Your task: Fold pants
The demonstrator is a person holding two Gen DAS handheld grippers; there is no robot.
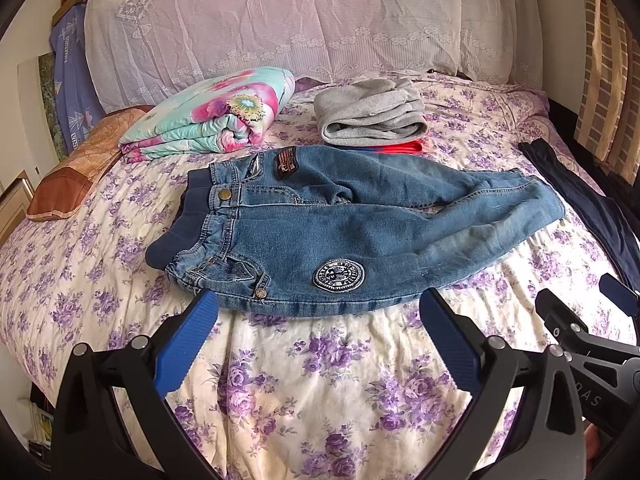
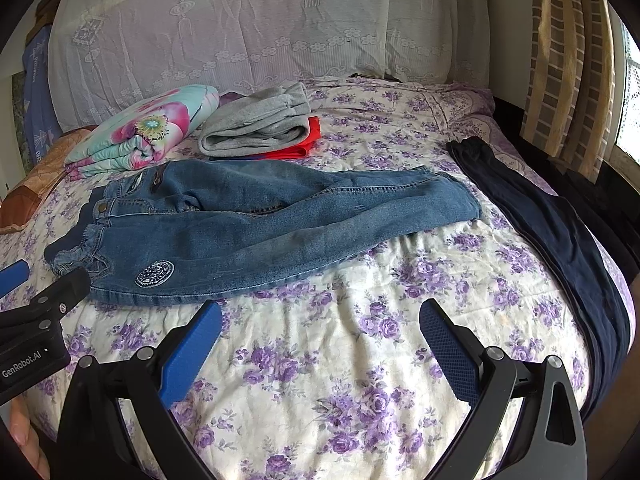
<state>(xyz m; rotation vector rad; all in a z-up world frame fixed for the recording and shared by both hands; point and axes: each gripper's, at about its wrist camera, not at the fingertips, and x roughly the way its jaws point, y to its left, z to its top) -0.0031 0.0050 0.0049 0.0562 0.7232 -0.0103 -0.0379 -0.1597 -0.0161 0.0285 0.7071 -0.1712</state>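
Jeans laid flat on bed, both grippers poised, no grasp yet
Jeans (image 1: 352, 220) spread on bed (image 1: 320, 380), waistband L, legs R, prob. so a fold can start; L gripper (image 1: 320, 304) at near hem by waist, R gripper (image 2: 320, 312) nearer leg end; both jaws wide apart, empty

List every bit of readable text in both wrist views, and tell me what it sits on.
"GenRobot.AI": on the left gripper body, right wrist view.
"DAS": partial letters on the right gripper body, left wrist view; the rest is cut off.
Round patch on the jeans: lettering too small to read.
Waistband patch: unreadable.
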